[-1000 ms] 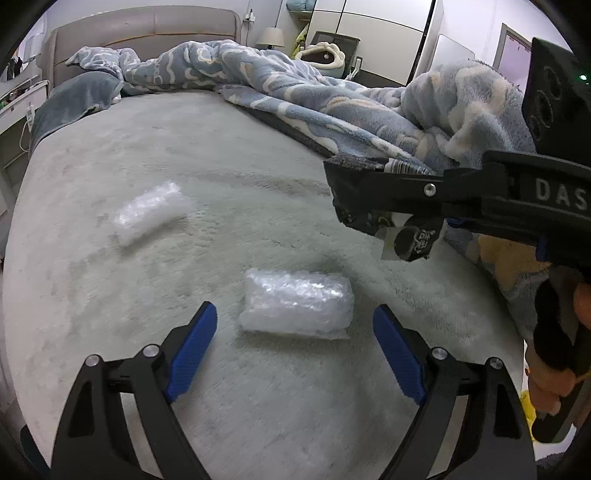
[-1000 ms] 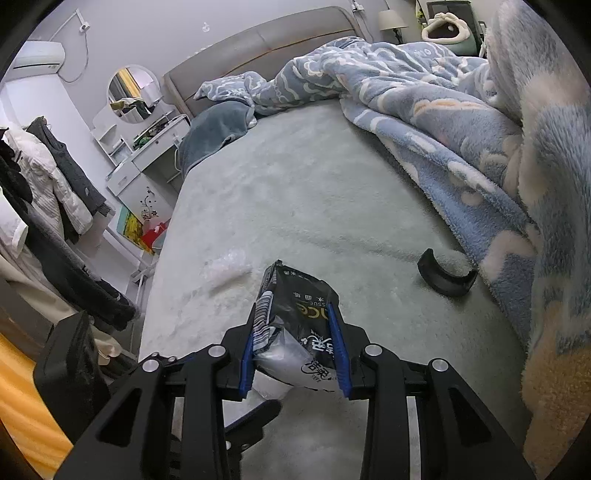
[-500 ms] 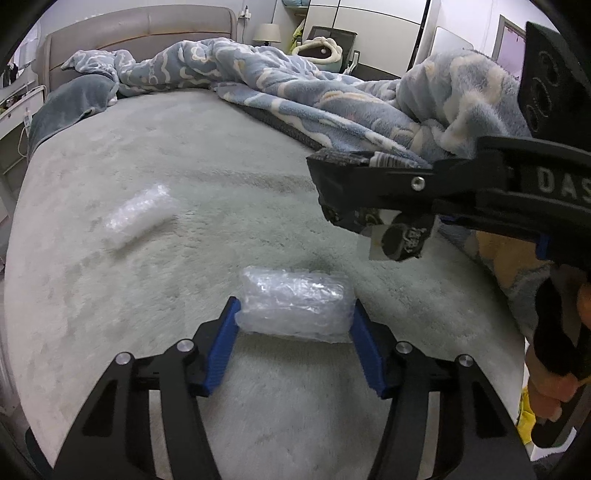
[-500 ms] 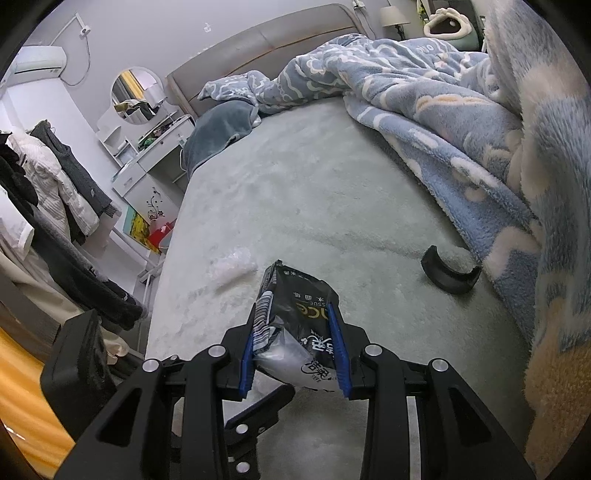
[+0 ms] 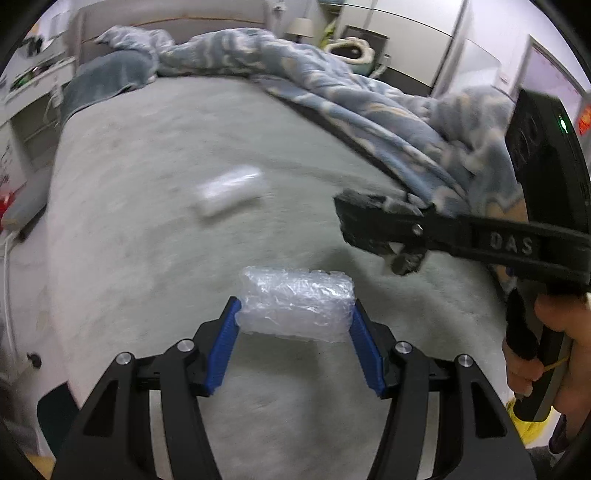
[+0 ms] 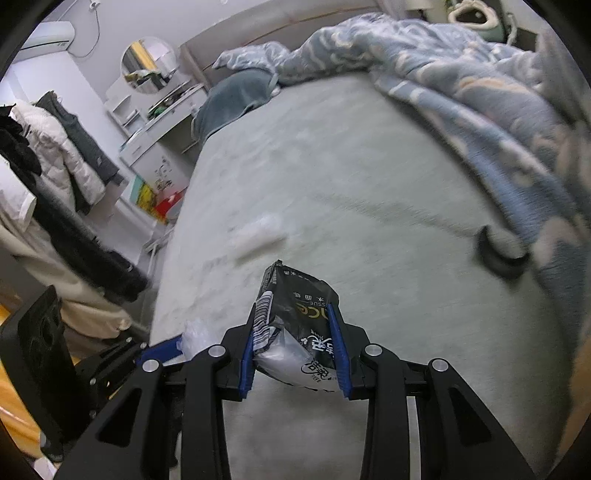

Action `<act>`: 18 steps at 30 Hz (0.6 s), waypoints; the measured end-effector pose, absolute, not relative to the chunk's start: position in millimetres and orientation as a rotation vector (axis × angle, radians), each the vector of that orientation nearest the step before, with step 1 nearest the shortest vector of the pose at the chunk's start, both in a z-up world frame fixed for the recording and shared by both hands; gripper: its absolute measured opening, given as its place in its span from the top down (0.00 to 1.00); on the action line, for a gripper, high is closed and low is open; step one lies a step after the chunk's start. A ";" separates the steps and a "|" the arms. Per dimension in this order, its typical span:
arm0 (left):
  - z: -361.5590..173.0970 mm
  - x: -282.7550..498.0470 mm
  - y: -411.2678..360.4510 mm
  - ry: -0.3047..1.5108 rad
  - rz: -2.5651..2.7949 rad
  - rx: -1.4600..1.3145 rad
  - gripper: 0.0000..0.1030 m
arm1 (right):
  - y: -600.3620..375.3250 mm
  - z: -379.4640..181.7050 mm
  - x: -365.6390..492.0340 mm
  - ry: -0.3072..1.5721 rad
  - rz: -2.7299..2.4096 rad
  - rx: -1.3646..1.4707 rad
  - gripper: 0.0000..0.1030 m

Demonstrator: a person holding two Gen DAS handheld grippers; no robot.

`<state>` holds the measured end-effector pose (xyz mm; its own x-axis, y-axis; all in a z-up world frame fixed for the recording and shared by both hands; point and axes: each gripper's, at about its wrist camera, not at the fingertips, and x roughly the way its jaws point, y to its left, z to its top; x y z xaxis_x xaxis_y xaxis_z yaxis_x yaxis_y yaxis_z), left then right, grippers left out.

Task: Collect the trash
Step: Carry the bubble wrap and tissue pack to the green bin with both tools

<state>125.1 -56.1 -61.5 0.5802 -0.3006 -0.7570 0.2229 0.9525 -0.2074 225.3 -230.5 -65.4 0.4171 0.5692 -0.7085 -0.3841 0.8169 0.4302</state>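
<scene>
Holding trash in both: your left gripper (image 5: 293,325) clamps a bubble-wrap bundle (image 5: 295,304), your right gripper (image 6: 295,350) a tissue packet (image 6: 299,332); another bubble-wrap piece (image 5: 229,190) remains on the bed (image 5: 147,166).

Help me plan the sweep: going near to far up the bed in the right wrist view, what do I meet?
Black tissue packet in the right gripper → loose bubble wrap piece on the bed → grey-blue pillow → headboard.
</scene>
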 end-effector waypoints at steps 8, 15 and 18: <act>-56.8 117.9 2.4 0.935 -0.188 -0.108 0.41 | -186.0 -56.7 219.1 0.981 0.658 0.176 0.66; -52.1 104.1 51.3 0.939 -0.136 -0.144 0.40 | -139.0 -46.9 209.7 0.960 0.706 0.122 0.66; -52.5 96.9 67.1 0.944 -0.117 -0.134 0.40 | -113.3 -46.3 204.7 0.959 0.739 0.106 0.66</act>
